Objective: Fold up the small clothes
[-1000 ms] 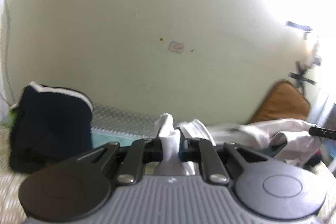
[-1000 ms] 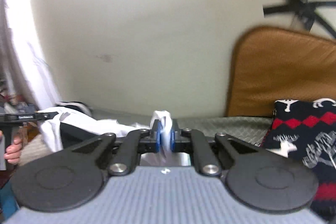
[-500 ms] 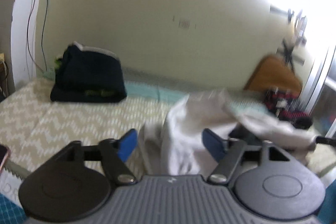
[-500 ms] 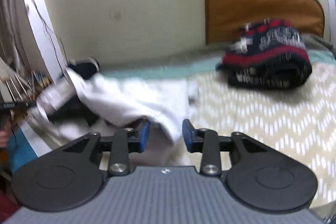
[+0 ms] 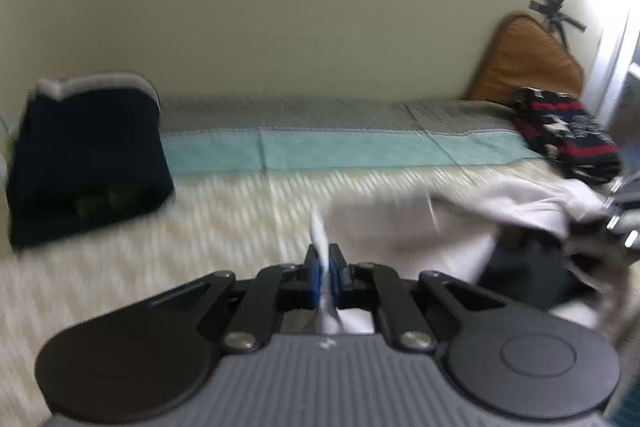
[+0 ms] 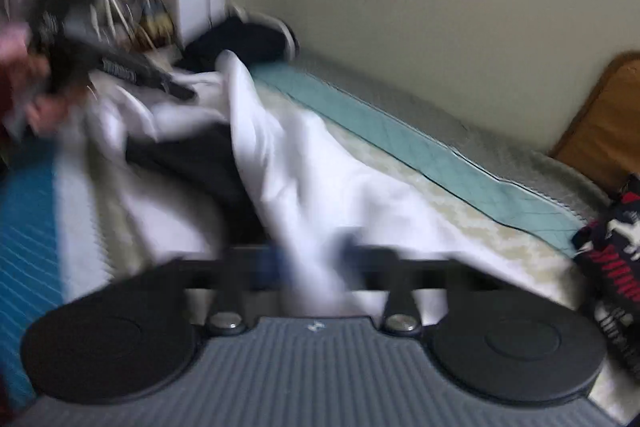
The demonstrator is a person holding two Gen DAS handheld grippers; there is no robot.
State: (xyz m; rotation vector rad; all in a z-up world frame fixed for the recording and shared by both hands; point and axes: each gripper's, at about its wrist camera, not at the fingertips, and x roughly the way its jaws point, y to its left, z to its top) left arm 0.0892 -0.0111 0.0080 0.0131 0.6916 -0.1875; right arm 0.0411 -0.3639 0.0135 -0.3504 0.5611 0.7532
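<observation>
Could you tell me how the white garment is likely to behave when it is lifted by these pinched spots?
The white garment looks floppy: it drapes in folds and will probably sag. It seems light. The left gripper holds only a thin pinch, which might slip.

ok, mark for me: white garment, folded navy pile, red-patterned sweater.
white garment (image 6: 320,179): right wrist view, on the broad flat spread over the bed.
folded navy pile (image 5: 88,155): left wrist view, middle of its dark front face.
red-patterned sweater (image 5: 568,135): left wrist view, on its top, by the red band.
</observation>
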